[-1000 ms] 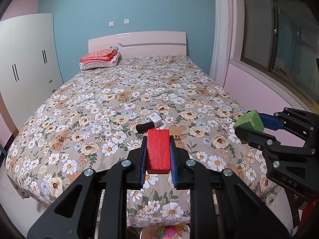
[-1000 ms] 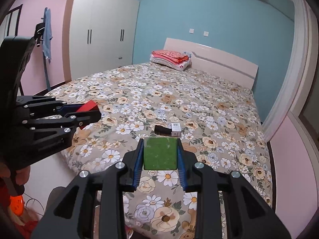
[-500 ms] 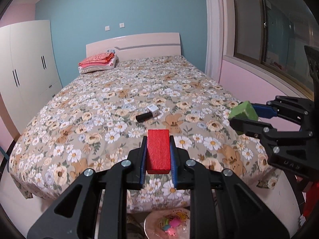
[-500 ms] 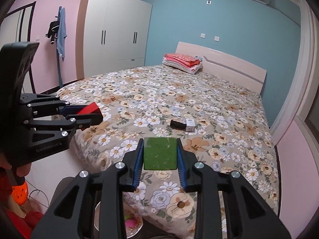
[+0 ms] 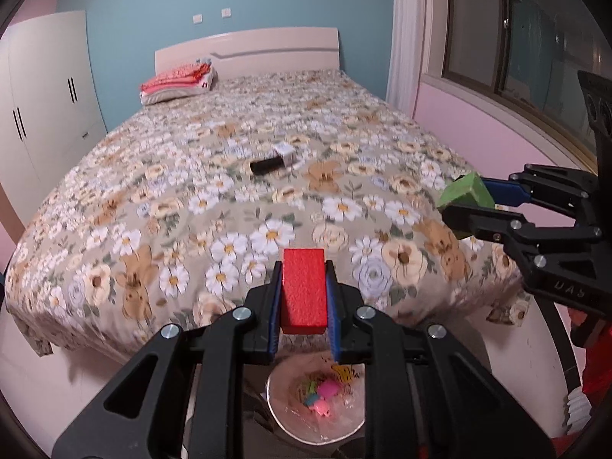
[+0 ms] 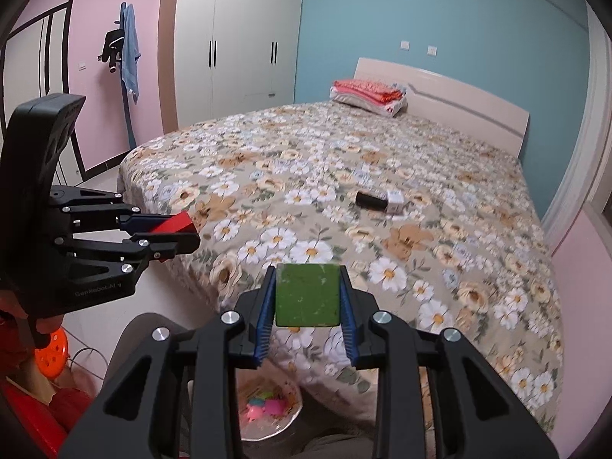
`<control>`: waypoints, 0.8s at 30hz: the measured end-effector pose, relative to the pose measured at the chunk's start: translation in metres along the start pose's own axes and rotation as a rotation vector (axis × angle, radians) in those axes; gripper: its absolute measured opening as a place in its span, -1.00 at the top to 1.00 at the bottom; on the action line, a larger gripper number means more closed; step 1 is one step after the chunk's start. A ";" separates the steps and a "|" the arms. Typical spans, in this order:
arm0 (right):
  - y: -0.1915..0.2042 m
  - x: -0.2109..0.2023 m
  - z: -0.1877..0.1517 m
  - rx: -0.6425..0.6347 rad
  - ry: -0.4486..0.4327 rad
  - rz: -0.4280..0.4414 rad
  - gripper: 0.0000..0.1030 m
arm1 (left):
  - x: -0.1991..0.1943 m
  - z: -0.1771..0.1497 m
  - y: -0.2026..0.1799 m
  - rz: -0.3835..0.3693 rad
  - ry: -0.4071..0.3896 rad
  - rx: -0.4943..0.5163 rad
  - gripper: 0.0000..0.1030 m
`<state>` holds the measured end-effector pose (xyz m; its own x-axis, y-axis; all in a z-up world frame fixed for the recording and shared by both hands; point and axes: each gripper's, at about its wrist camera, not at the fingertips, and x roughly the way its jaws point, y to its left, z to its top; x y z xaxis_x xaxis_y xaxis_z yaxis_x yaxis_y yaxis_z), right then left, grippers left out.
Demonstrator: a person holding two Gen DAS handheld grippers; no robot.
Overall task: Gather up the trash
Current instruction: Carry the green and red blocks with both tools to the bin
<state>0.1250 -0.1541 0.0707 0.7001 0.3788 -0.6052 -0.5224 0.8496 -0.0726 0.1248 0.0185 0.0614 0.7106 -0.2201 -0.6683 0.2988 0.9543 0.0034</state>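
The wide bed with the beige flower-print cover point(image 5: 237, 176) fills most of what you see, its pale headboard against the blue wall and a folded red-and-white stack of bedding point(image 5: 178, 82) at the pillow end. A tall white wardrobe point(image 6: 233, 44) stands beside it on your left.

Below the foot of the bed sits a round bin lined with clear plastic point(image 5: 281, 411), with small pink and bright scraps already at its bottom. Your left gripper point(image 5: 304, 298) hangs just above it, fingers pinching a red rectangular foam block point(image 5: 304, 290) from both sides. Your right gripper point(image 6: 308, 294) is near it on the right, fingers clamped on a green square foam block point(image 6: 308, 294), over the bed's edge and the bin's rim.

Well apart, on the middle of the cover, a black cylinder point(image 5: 266, 165) lies touching a small white box point(image 5: 285, 152).
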 end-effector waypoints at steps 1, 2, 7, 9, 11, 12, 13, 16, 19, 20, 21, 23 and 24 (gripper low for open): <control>0.002 0.002 -0.003 0.003 0.007 0.003 0.37 | 0.005 -0.007 0.001 -0.006 0.015 -0.005 0.60; 0.004 0.006 -0.008 0.005 0.021 0.008 0.37 | 0.010 -0.010 0.002 -0.005 0.025 -0.008 0.60; 0.010 0.030 -0.035 0.029 0.092 0.034 0.37 | 0.038 -0.038 0.007 -0.008 0.095 -0.021 0.60; 0.011 0.040 -0.044 0.040 0.121 0.043 0.37 | 0.048 -0.048 0.010 -0.012 0.124 -0.028 0.60; 0.013 0.051 -0.056 0.054 0.158 0.057 0.37 | 0.059 -0.060 0.013 -0.015 0.157 -0.034 0.60; 0.014 0.056 -0.061 0.062 0.174 0.062 0.37 | 0.065 -0.066 0.014 -0.015 0.174 -0.035 0.60; 0.015 0.061 -0.067 0.068 0.189 0.066 0.37 | 0.070 -0.071 0.016 -0.015 0.189 -0.036 0.60; 0.020 0.074 -0.082 0.074 0.234 0.080 0.37 | 0.086 -0.087 0.018 -0.016 0.230 -0.039 0.60; 0.026 0.089 -0.098 0.076 0.283 0.098 0.37 | 0.105 -0.104 0.020 -0.020 0.284 -0.044 0.60; 0.027 0.093 -0.103 0.078 0.297 0.104 0.37 | 0.112 -0.111 0.019 -0.020 0.303 -0.044 0.60; 0.029 0.100 -0.109 0.081 0.318 0.111 0.37 | 0.120 -0.118 0.019 -0.020 0.325 -0.046 0.60; 0.032 0.110 -0.121 0.089 0.351 0.120 0.37 | 0.132 -0.130 0.019 -0.026 0.362 -0.053 0.60; 0.032 0.115 -0.127 0.096 0.369 0.124 0.37 | 0.140 -0.137 0.020 -0.031 0.383 -0.061 0.60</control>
<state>0.1271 -0.1295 -0.1020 0.4038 0.3387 -0.8498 -0.5322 0.8426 0.0830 0.1429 0.0346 -0.1336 0.4089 -0.1685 -0.8969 0.2699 0.9612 -0.0576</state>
